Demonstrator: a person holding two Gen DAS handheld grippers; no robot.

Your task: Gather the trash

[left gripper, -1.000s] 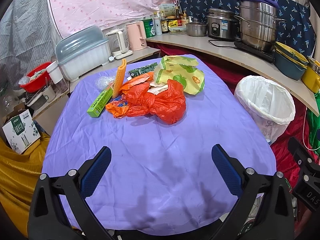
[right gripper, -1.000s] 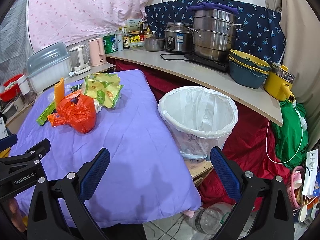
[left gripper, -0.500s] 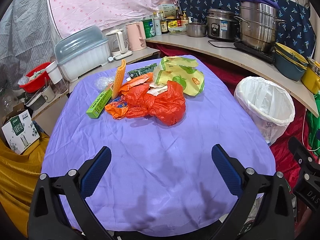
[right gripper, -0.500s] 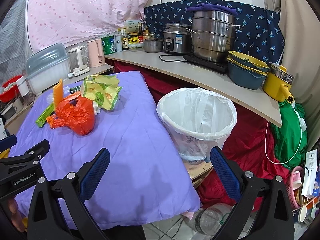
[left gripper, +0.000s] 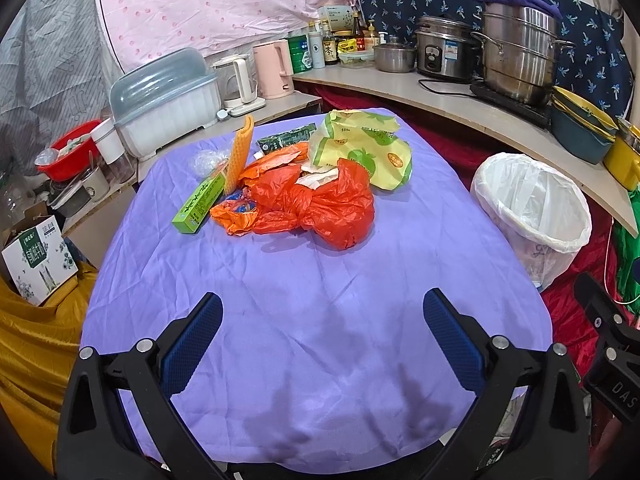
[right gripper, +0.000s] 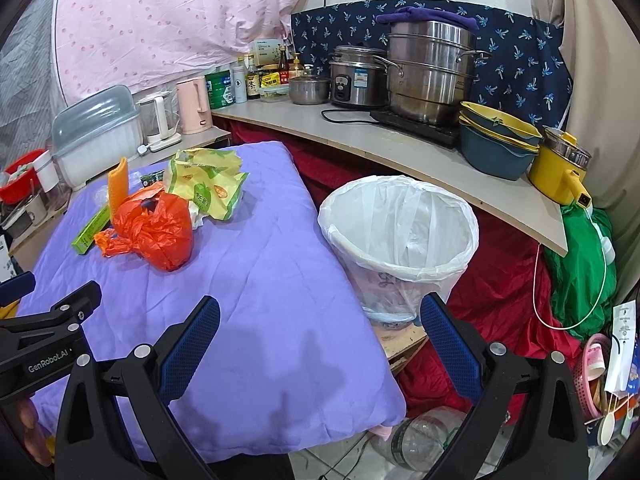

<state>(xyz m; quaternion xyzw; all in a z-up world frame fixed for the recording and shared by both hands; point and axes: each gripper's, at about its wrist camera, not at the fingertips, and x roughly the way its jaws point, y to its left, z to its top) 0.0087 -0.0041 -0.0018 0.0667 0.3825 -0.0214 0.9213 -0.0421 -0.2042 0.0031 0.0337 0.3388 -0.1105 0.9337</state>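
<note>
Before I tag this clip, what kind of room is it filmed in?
Most likely a cramped home kitchen or cooking corner. A counter holds a rice cooker, a stacked steel steamer pot and sauce bottles; beside it stand a cloth-covered table piled with wrappers and a lined trash bin.

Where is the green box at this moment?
In the left wrist view, the green box lies at the left edge of the trash pile, beside the orange plastic bag on the purple cloth.

A table draped in a purple cloth [left gripper: 312, 280] carries a heap of rubbish at its far end: a crumpled orange plastic bag [left gripper: 320, 204], a yellow-green snack bag [left gripper: 368, 152] behind it, a green box [left gripper: 200, 204] to the left, an upright orange foam piece [left gripper: 239, 152], and a dark green wrapper [left gripper: 286, 140].
</note>
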